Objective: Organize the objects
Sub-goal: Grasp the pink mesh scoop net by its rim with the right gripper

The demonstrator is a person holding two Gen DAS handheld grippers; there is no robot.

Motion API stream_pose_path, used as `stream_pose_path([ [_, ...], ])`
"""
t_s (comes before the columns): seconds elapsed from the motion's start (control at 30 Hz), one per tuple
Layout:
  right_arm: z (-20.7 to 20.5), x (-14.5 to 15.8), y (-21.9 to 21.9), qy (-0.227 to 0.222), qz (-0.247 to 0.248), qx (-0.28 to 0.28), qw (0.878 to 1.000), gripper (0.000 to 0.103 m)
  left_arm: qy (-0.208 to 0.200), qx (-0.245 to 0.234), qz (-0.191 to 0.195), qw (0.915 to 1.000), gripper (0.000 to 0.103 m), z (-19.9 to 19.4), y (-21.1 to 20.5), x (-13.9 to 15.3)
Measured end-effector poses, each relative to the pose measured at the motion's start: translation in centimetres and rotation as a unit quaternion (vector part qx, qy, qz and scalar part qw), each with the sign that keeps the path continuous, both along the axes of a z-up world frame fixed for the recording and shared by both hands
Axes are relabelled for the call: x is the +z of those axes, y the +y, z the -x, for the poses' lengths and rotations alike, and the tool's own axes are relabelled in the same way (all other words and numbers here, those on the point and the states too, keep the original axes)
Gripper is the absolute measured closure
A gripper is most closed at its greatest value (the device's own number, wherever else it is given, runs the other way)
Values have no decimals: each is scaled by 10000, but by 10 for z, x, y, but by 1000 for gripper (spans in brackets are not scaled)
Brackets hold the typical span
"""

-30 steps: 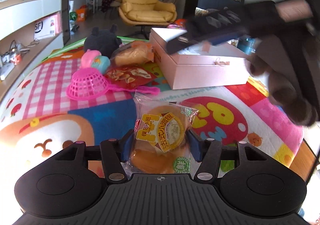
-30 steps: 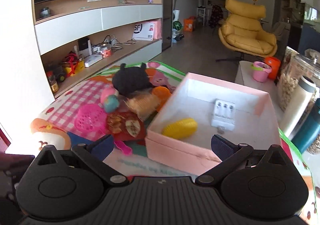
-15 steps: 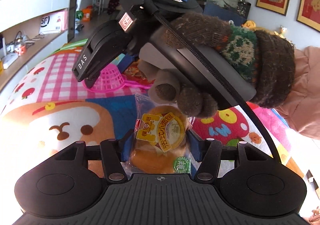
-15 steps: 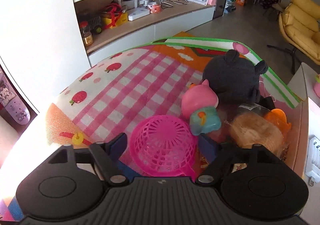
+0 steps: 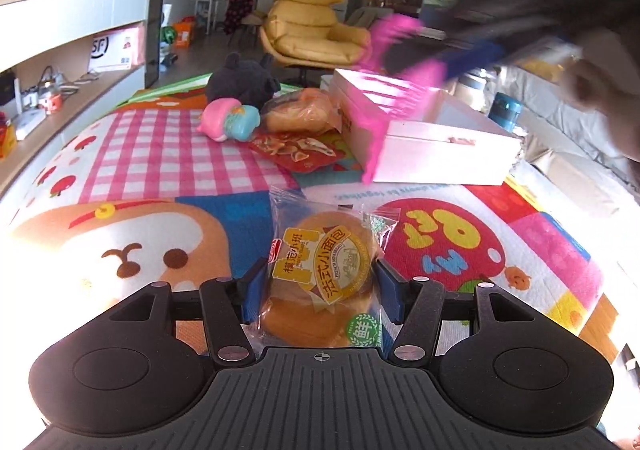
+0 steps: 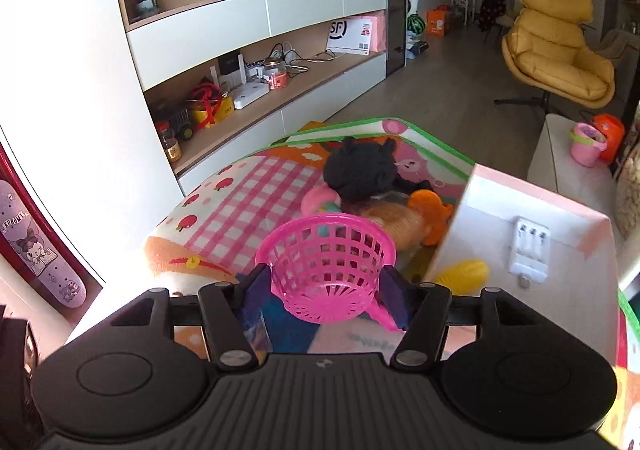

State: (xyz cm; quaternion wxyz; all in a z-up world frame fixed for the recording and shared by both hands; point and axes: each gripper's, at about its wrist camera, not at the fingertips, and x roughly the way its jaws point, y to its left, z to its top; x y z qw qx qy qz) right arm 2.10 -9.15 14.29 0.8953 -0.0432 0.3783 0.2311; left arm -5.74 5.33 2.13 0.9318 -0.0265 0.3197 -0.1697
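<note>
The packaged bun [image 5: 320, 278], in a clear wrapper with a yellow label, sits between the blue pads of the left gripper [image 5: 318, 296], which press on it from both sides above the colourful play mat [image 5: 140, 154]; ahead lie a black plush toy [image 5: 242, 80], a pink and blue toy [image 5: 228, 122], a second wrapped bun [image 5: 300, 112] and a red snack packet [image 5: 296, 150], all just left of the pink box [image 5: 432, 146]; over the box the right gripper (a dark blur, top right) carries a smeared pink shape.

From the right wrist, the pink mesh basket [image 6: 326, 270] is lifted off the mat; the right gripper [image 6: 326, 294] is closing on it, pads against its sides, handle trailing to the lower right; the box [image 6: 568, 206] lies open, holding a yellow toy [image 6: 464, 274] and a white battery charger [image 6: 528, 246].
</note>
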Motion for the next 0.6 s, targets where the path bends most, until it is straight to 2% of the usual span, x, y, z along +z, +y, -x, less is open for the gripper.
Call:
stream_pose_path([
  [0.13,26,2,-33,-93,115,-299,9994,53,63,24,-44,10000,42,-5,-5,1],
  [0.27,43,-12,-57,88,161,-415,9990,51,66,40,-146,9999,42,-4,-13,0],
  [0.47,61,-57,-78,222,380,-697,9966,35,128,57,-274,9995,42,-7,-18,2],
  [0.6,64,-80,-86,337,314,-631,9969,16,139,61,-380,9992,42,-6,-22,2],
])
